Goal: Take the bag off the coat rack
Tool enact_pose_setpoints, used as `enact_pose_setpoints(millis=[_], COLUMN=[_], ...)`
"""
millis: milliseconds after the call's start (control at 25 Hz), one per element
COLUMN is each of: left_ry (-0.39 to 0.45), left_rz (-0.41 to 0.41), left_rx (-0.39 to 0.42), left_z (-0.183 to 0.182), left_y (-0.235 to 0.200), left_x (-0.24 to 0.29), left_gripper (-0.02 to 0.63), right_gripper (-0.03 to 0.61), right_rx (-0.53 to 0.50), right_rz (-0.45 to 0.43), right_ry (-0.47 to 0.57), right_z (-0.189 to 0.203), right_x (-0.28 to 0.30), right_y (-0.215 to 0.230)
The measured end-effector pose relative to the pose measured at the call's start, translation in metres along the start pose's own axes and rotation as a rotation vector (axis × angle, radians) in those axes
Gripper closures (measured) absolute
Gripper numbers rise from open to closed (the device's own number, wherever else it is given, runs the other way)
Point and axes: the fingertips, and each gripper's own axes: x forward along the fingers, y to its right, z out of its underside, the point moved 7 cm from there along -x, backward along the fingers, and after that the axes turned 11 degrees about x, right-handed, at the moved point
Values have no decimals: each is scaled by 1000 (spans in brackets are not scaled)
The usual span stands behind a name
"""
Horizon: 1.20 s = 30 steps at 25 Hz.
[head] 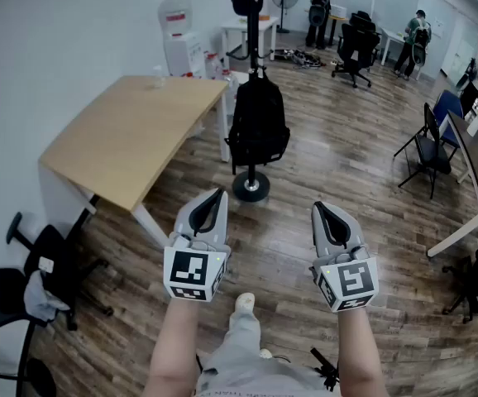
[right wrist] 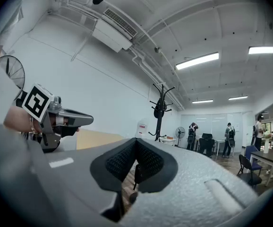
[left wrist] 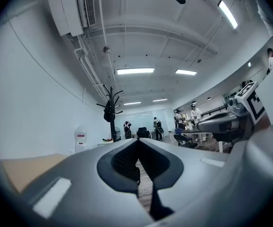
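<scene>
Wood floor (head: 305,164) in front of the coat rack (head: 252,46) is open, so there's free approach to the bag (head: 258,122) from front & right. On the left, the table (head: 131,139) corner stands just beside the bag, w/ a tight gap there. Round rack base (head: 250,187) sits below the bag. Black chair (head: 427,151) at right is well apart.

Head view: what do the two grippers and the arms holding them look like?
Both the left gripper and right gripper are light grey, tapering shells with black, dimpled inner pads. Each carries a cube with black-and-white square markers at its base. The forearms are bare, with no sleeves in view.
</scene>
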Motion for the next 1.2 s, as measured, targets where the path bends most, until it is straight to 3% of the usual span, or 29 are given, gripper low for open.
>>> enact_pose_setpoints(millis=[360, 640, 760, 1200], left_ry=[2, 1, 0, -4], left_rz=[-30, -3, 16, 37], left_rx=[-37, -34, -32, -61], left_z=[28, 48, 55, 80], left_y=[-46, -86, -101, -125], left_x=[80, 148, 172, 218], left_gripper=[601, 601, 601, 601], right_gripper=[577, 575, 575, 554], right_rx=[9, 8, 56, 97], right_rz=[8, 32, 16, 20], right_ry=[-1, 15, 26, 5], right_z=[4, 1, 0, 15], right_x=[86, 162, 188, 240], right_y=[41, 67, 73, 92])
